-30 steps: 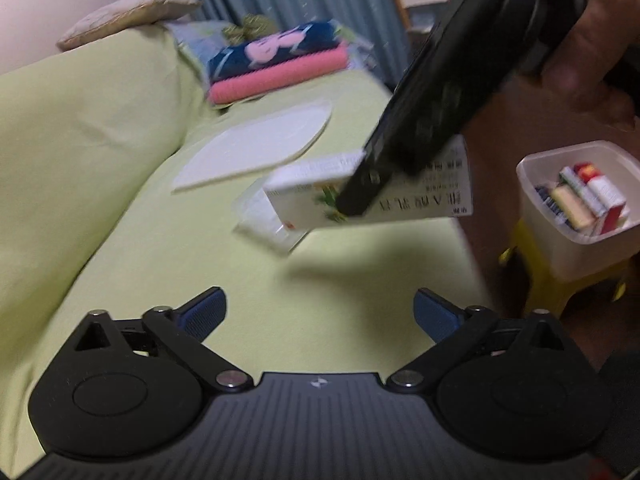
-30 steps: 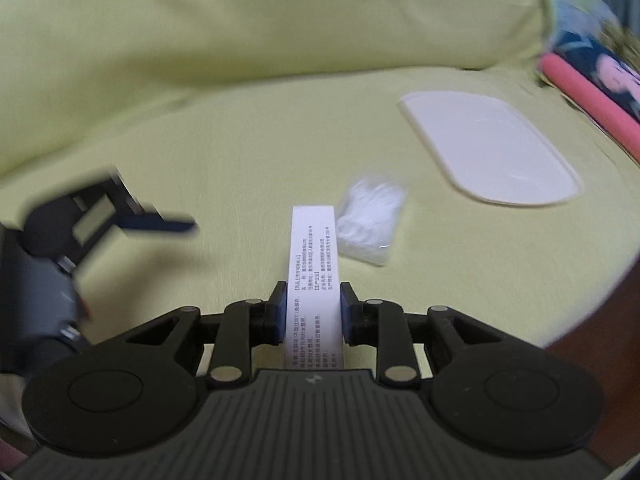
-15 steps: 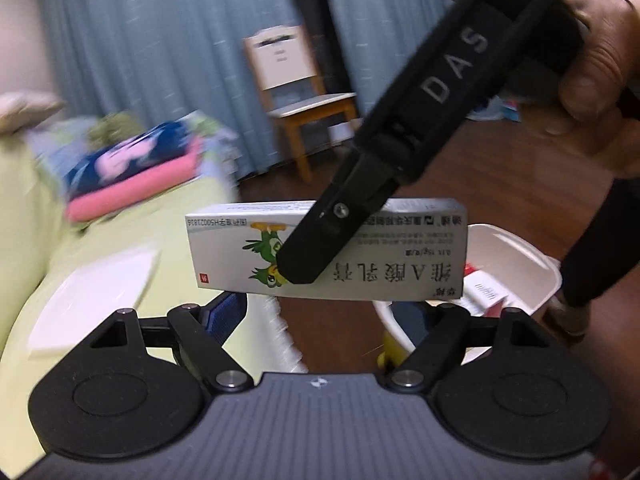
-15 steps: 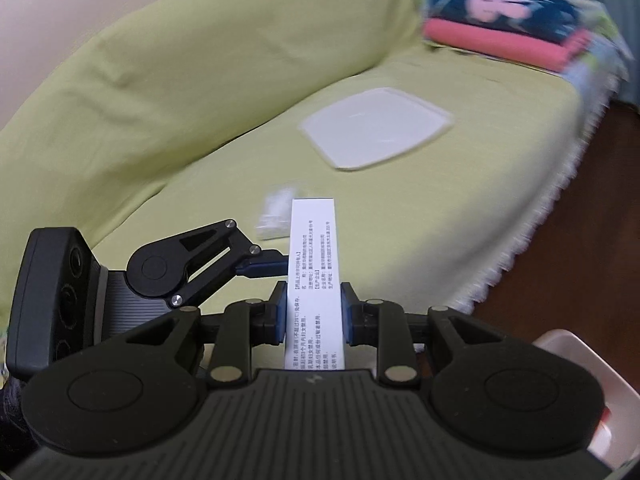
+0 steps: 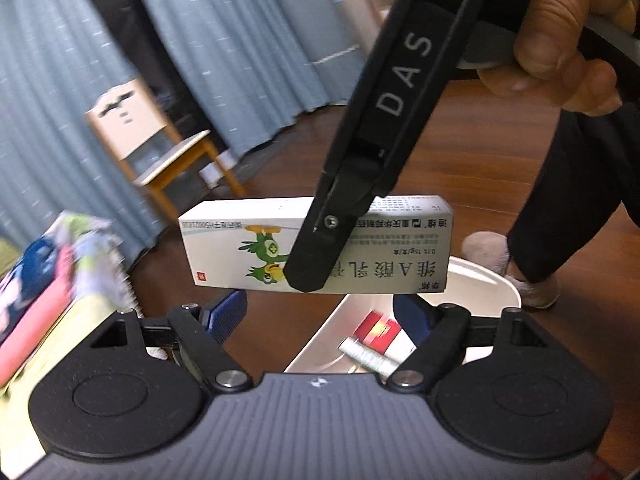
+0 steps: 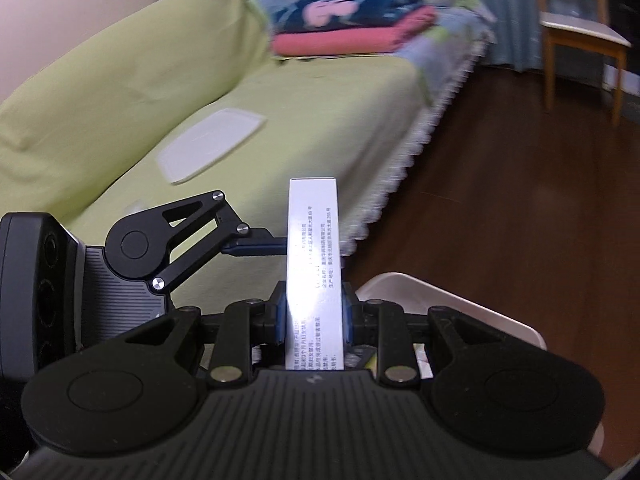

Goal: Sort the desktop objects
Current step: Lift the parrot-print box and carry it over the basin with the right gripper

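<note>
The white box [image 5: 316, 248] with a green parrot picture is in the air, clamped at its middle between the two fingers of the right gripper [image 6: 313, 316], and its long side sticks out forward from that gripper. In the left wrist view the box lies level and upside down, just in front of the left gripper [image 5: 320, 312], whose blue fingertips [image 5: 226, 312] stand wide apart and hold nothing. The right gripper comes down steeply from the upper right, and a hand [image 5: 560, 36] holds its handle at the top. Just below the box, under and ahead of both grippers, stands a white bin [image 5: 484, 284] with a red-and-white box [image 5: 378, 328] and a silver tube [image 5: 366, 356] inside. To the left of the grippers is a sofa with a green cover [image 6: 304, 92], and a flat white lid [image 6: 208, 144] lies on it. Further behind are folded cloths [image 6: 352, 24], and a small wooden chair [image 5: 156, 140] stands before blue curtains [image 5: 248, 40].
</note>
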A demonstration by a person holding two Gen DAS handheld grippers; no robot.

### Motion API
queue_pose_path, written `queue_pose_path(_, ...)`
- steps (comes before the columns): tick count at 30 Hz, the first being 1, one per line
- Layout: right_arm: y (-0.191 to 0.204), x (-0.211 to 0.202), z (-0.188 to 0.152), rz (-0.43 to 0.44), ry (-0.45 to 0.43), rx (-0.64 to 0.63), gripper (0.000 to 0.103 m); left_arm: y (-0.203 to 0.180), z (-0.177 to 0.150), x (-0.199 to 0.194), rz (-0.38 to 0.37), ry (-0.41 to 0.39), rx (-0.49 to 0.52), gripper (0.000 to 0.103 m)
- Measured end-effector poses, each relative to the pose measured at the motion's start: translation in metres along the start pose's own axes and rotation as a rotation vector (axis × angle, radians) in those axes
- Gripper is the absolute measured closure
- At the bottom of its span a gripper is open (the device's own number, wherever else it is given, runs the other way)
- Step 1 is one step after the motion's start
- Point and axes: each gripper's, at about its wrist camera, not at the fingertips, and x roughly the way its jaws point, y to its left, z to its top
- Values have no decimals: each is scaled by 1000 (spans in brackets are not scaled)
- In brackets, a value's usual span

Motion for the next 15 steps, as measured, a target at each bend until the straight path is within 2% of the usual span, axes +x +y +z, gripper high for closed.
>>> queue_pose_path(7,-64,14,-30,-56,3,166,81,-31,6,71,-118,34,72,22)
queue_pose_path(12,-97,34,-54,-76,13,267,80,-49,4,115,-191,121,150,22)
queue_pose_path(15,-117,47,-66,-94,21,311,81,-49,1,134,-206,159,177,22)
